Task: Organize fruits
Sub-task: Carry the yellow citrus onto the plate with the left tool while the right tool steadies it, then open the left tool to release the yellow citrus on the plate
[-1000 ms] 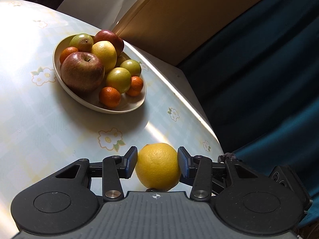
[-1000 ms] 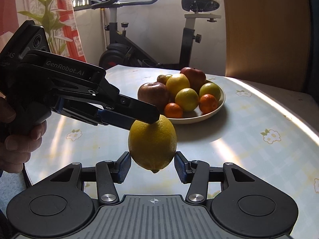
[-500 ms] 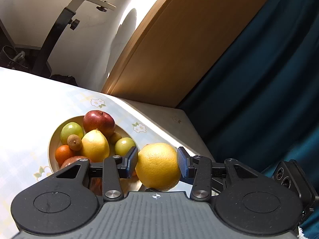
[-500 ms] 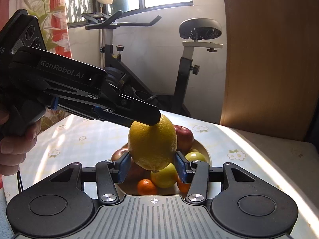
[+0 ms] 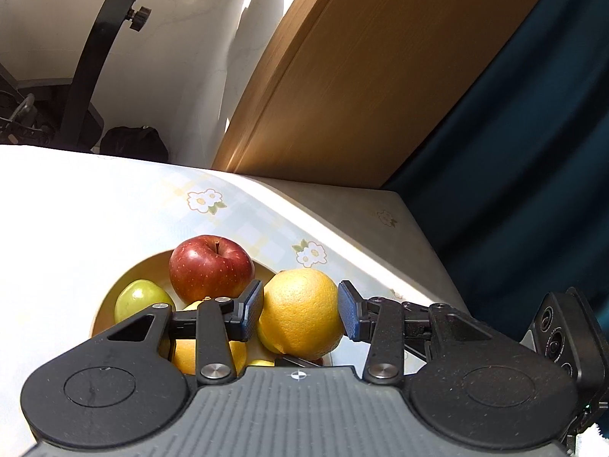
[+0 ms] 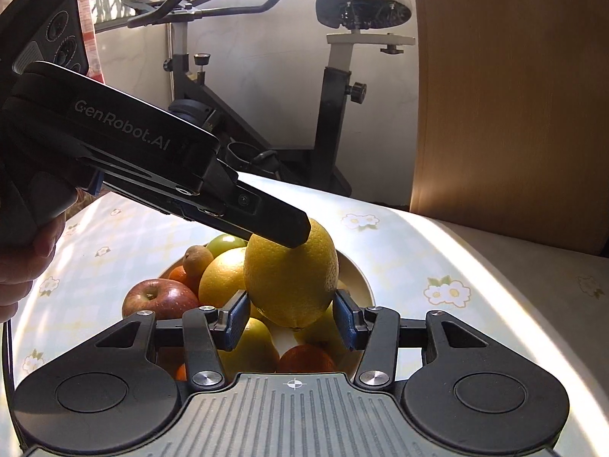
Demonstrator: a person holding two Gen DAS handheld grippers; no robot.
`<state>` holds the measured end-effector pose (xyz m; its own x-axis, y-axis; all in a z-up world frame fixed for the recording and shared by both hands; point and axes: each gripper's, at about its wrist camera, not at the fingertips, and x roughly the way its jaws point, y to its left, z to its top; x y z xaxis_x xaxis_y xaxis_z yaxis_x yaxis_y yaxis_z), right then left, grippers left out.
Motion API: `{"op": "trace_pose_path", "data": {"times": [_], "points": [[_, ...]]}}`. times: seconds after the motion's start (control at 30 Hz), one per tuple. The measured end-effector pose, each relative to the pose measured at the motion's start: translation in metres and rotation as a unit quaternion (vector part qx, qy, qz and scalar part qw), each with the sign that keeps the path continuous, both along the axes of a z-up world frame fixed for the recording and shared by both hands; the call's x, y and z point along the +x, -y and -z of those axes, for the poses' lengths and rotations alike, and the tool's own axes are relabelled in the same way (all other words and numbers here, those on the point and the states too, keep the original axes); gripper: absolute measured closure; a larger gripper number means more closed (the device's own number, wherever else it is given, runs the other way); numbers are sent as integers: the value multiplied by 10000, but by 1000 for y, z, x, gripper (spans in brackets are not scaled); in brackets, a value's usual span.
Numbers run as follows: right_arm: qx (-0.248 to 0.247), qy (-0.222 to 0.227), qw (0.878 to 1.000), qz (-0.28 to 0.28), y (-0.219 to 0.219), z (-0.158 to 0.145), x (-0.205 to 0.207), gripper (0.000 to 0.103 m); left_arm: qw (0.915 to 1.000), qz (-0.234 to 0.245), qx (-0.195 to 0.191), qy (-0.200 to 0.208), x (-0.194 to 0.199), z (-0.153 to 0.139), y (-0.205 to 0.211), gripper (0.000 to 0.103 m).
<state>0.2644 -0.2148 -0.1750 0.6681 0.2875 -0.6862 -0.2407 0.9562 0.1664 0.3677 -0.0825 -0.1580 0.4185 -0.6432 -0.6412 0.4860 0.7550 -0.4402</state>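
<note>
Both grippers, left gripper (image 5: pixel 300 314) and right gripper (image 6: pixel 291 318), are jointly clenching one lemon (image 6: pixel 291 272) above the fruit bowl (image 6: pixel 357 272), sharing support for controlled placement.

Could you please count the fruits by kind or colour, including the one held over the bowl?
Red apples: 2
Lemons: 2, one of them held
Green fruits: 3
Small oranges: 3
Brown fruit: 1
Total: 11 that show
</note>
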Motion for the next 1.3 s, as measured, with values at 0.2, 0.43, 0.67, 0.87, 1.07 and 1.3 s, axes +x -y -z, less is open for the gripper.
{"op": "trace_pose_path", "data": {"times": [0.2,0.43,0.67,0.87,1.07,1.3], "points": [[-60,53,10000,-2,-4,3,2,59,9999,-70,-57,-76,8,4,-6,58],[-246,-24,9997,-94,-12,-1,0,59,9998,-169,46,-52,3,2,-5,58],[-424,-69,9991,8,-21,-3,1,58,9996,-269,45,-106,1,1,-9,59],[-524,-19,9986,-8,-25,-9,-3,58,9993,-377,40,-51,-2,-5,-15,60],[-585,-10,9983,10,-29,-12,-6,58,9989,-441,145,27,-8,-10,-21,60],[-646,15,9978,122,-29,-21,-14,57,9975,-592,296,255,-19,-19,-32,58]]}}
